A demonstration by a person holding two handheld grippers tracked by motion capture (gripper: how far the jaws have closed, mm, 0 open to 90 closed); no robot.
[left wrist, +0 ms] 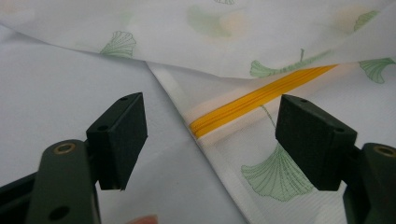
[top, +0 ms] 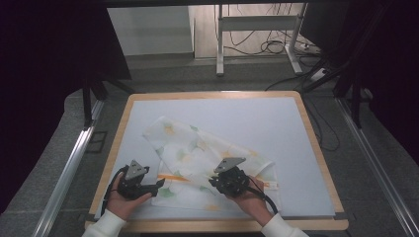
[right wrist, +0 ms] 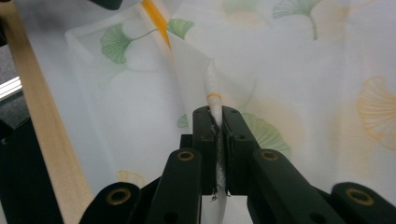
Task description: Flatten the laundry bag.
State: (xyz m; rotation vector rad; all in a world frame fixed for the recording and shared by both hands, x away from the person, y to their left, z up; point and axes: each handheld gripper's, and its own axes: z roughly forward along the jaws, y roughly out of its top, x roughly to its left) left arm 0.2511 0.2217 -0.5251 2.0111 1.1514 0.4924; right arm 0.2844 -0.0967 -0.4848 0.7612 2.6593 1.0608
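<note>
Two hands come in at the near edge of the table (top: 316, 148), each with a black gripper, and both meet the big thing lying here: a thin white cloth bag (top: 197, 148) printed with green and orange fan-shaped leaves. It lies spread across the near middle of the white tabletop, a bit crumpled, one corner pointing away toward the far side.

It looks like the person wants to lift or straighten the bag, so each side gets its own job. The right gripper (right wrist: 217, 140) has its jaws pressed together on a bunched-up fold of the cloth, and the fabric rises out of the pinch like a little twisted rope. That grip looks firm enough to pull the bag up.

The left gripper (left wrist: 210, 140) waits just beside the bag's near left edge with its jaws spread wide and nothing squeezed between them. Right in the gap ahead of it is the smallest part, a bright orange zipper (left wrist: 261, 95) running slantwise along a cream seam. I think that end is what it will grab next.
</note>
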